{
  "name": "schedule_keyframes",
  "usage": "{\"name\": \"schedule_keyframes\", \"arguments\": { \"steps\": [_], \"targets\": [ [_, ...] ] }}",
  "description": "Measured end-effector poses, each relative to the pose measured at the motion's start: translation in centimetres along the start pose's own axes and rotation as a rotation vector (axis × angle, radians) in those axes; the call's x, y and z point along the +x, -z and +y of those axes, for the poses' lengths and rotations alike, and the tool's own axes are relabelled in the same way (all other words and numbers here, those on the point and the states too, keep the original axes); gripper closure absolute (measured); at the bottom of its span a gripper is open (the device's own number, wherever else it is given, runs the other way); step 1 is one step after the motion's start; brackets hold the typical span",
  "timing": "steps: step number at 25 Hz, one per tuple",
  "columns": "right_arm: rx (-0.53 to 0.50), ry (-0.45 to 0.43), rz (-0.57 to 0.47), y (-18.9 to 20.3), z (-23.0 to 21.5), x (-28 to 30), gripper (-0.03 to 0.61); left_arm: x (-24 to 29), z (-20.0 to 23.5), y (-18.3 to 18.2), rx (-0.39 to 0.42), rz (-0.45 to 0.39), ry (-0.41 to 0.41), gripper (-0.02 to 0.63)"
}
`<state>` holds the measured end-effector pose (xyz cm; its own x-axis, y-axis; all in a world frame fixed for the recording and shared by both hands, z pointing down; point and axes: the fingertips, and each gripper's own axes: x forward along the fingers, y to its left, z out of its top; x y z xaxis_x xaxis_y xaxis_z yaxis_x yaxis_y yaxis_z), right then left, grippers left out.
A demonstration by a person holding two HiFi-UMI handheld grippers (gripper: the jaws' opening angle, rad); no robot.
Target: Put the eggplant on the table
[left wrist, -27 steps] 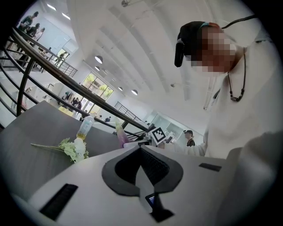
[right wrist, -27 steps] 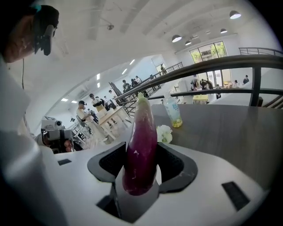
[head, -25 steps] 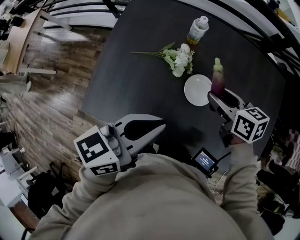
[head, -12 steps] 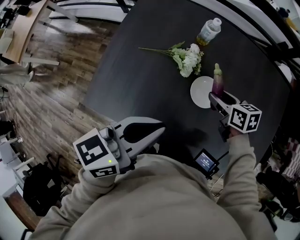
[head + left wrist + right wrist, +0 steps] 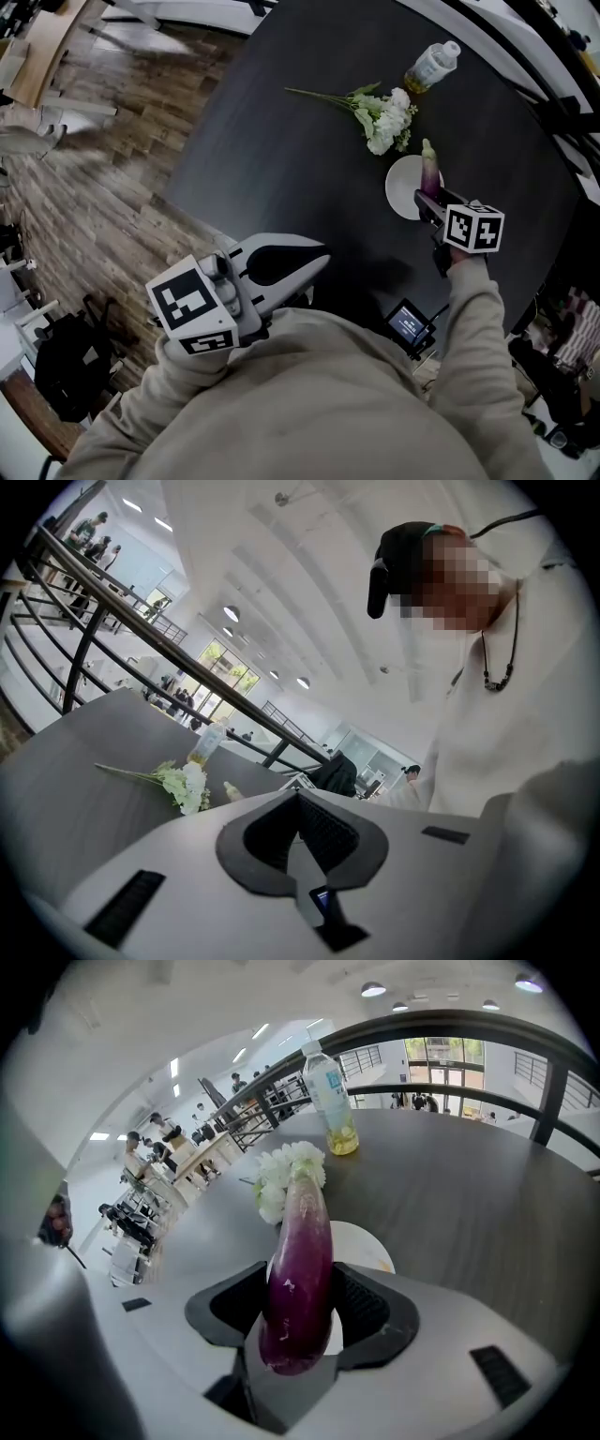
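overhead head camera — flowers [image 5: 386, 119] common to all

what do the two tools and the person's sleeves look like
The left tool and right tool both have light grey, wedge-shaped shells lined with black ribbed pads. Each carries a white cube printed with black square markers: the left cube and the right cube. The person wears loose beige sleeves that reach to the tools.

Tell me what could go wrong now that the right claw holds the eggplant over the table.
The right claw grips the eggplant only near one end, so it may tilt or slip. The white plate lies close beyond it, so it might land there, not on the table. Once released, it may roll into the flowers.
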<state>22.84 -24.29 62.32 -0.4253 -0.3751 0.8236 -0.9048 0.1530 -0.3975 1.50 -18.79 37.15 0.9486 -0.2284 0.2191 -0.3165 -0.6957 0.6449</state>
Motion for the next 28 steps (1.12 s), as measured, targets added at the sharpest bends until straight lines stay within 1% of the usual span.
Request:
{"name": "schedule_keyframes", "arguments": {
  "steps": [3, 7, 14, 16, 21, 28],
  "targets": [
    [-0.024, 0.024, 0.039, 0.6, -0.6, 1.1, 0.348, -0.2, 0.2, 0.5, -0.008, 0.003, -0.007, 0.607],
    [-0.031, 0.019, 0.085, 1.4, -0.8, 2.5, 0.348, -0.2, 0.3, 0.6, -0.016, -0.003, -0.009, 0.607],
    [-0.113, 0.097, 0.150, 2.8, -1.9, 4.1, 0.348, -0.4, 0.4, 1.3, -0.028, -0.001, -0.016, 0.607],
    [-0.136, 0.124, 0.160, 2.9, -2.1, 4.2, 0.348, -0.5, 0.3, 1.3, -0.031, -0.006, -0.011, 0.607],
    [-0.142, 0.134, 0.162, 2.7, -2.1, 4.2, 0.344, -0.3, 0.2, 1.3, -0.036, -0.006, -0.002, 0.607],
    [-0.155, 0.174, 0.149, 2.5, -2.4, 3.6, 0.299, -0.2, 0.3, 1.3, -0.040, -0.001, 0.007, 0.607]
  ]
}}
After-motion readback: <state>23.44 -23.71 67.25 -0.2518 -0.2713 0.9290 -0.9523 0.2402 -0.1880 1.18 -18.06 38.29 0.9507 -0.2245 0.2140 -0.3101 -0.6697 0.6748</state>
